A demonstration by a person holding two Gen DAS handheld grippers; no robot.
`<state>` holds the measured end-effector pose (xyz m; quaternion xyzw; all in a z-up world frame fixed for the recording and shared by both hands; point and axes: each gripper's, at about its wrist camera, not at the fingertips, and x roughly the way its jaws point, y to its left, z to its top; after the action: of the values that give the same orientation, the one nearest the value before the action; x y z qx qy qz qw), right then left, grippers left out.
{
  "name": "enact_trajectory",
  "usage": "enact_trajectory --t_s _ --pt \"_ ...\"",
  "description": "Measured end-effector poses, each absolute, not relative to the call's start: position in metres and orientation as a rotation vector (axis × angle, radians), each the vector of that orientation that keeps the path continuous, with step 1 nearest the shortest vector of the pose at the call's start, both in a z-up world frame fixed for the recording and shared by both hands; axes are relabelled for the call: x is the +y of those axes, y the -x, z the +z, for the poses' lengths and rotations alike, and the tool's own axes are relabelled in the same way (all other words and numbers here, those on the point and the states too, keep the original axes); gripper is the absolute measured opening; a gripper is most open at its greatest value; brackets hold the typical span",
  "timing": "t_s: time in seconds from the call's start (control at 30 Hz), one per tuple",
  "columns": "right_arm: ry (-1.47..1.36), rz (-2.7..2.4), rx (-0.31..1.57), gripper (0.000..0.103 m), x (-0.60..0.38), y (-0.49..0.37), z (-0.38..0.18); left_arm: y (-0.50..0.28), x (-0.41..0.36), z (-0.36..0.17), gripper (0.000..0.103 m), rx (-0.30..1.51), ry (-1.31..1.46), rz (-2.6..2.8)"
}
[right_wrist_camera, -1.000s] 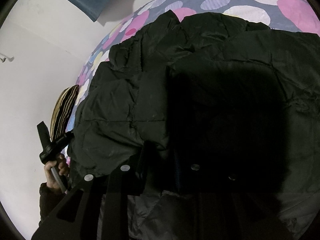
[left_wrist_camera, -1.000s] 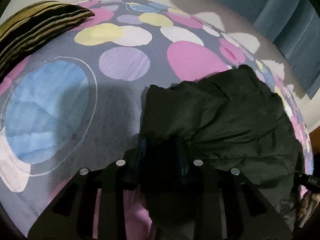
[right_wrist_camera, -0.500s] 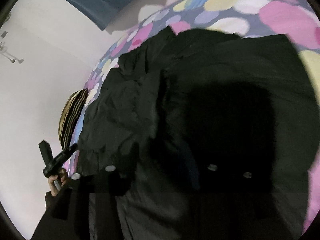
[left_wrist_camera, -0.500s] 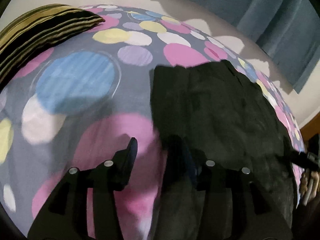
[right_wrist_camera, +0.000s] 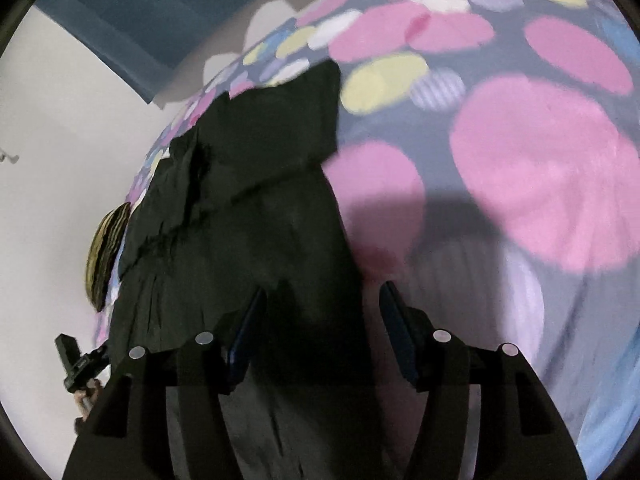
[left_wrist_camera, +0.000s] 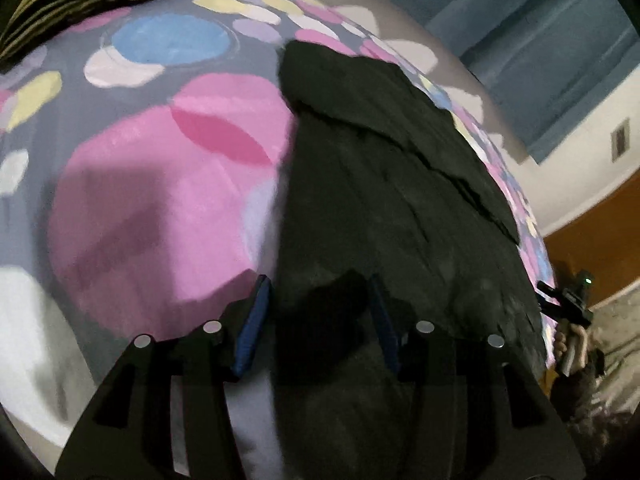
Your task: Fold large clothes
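The spotted bedspread (left_wrist_camera: 168, 168) carries the black jacket (left_wrist_camera: 384, 200), folded flat. Both tools angle downward over its near edge: the left gripper (left_wrist_camera: 316, 320) hangs released, jaws apart, and the right gripper (right_wrist_camera: 322, 332) is opening, pads clear of the cloth.

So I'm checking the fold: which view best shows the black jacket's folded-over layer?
The left wrist view: the black padded jacket shows its folded edge clearly. The right wrist view shows it smaller, toward the left.
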<state>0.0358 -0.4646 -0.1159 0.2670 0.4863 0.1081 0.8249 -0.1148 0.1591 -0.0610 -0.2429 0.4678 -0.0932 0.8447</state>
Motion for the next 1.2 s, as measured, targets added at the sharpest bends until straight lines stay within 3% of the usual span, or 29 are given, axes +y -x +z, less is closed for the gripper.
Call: enact_trajectory --t_s 0.23,0.67,0.73,1.0,1.2 --pt "-0.609 0.365 1.079 0.064 -0.451 0.000 -0.124 0.140 0.130 -0.065 0.049 1.015 0.503 -0.274" --pt "-0.593 0.501 1.142 0.062 -0.434 0.041 -0.124 0.154 0.102 -0.073 0.049 1.046 0.510 -0.352" --pt "-0.602 0.511 1.150 0.056 -0.434 0.045 -0.126 0.154 0.098 -0.073 0.048 1.046 0.504 -0.354" --pt "-0.598 0.554 1.189 0.025 -0.431 0.055 -0.129 0.136 0.083 -0.073 0.022 1.051 0.489 -0.366" --pt "-0.697 0.625 1.112 0.018 -0.436 0.054 -0.113 0.137 0.095 -0.057 0.015 0.974 0.598 -0.423"
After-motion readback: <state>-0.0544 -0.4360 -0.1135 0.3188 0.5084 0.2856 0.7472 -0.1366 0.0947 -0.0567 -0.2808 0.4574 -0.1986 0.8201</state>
